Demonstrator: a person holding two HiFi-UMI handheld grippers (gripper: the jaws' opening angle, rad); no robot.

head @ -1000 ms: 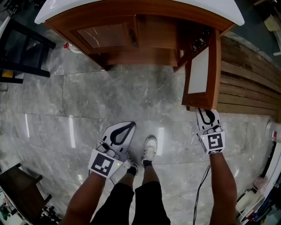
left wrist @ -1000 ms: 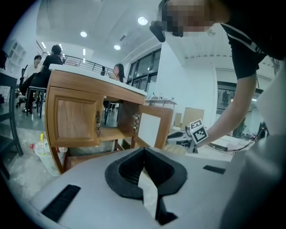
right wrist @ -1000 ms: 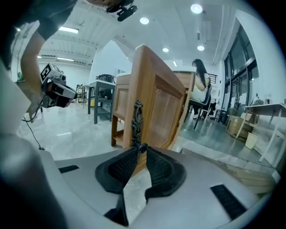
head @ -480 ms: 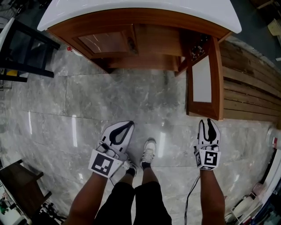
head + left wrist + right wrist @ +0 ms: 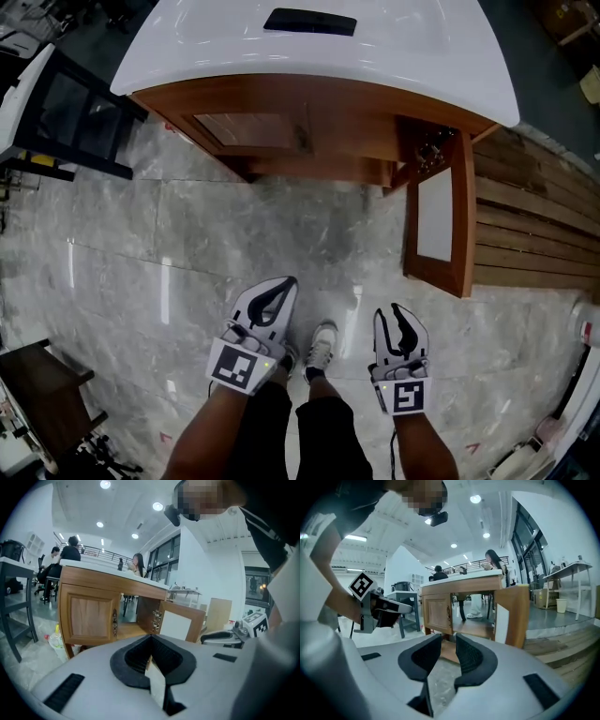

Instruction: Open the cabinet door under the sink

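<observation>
The wooden cabinet under the white sink top (image 5: 375, 56) has its right door (image 5: 439, 220) swung wide open, white inner panel showing; the left door (image 5: 248, 129) is closed. In the right gripper view the open door (image 5: 513, 613) stands ahead to the right, well clear of the jaws. My right gripper (image 5: 398, 311) hangs over the floor near the person's legs; its jaws have just been closing a little, still apart with nothing between them (image 5: 449, 639). My left gripper (image 5: 287, 283) is shut and empty, its tips meeting (image 5: 151, 637).
A black stand (image 5: 66, 112) sits left of the cabinet. Wooden decking (image 5: 534, 225) runs along the right behind the open door. A dark piece of furniture (image 5: 37, 394) is at the lower left. The person's shoe (image 5: 323, 342) is between the grippers.
My right gripper has drawn back from the open door's lower edge, moving left and toward the person. The view has tilted up, showing more of the sink top. The door stays open.
</observation>
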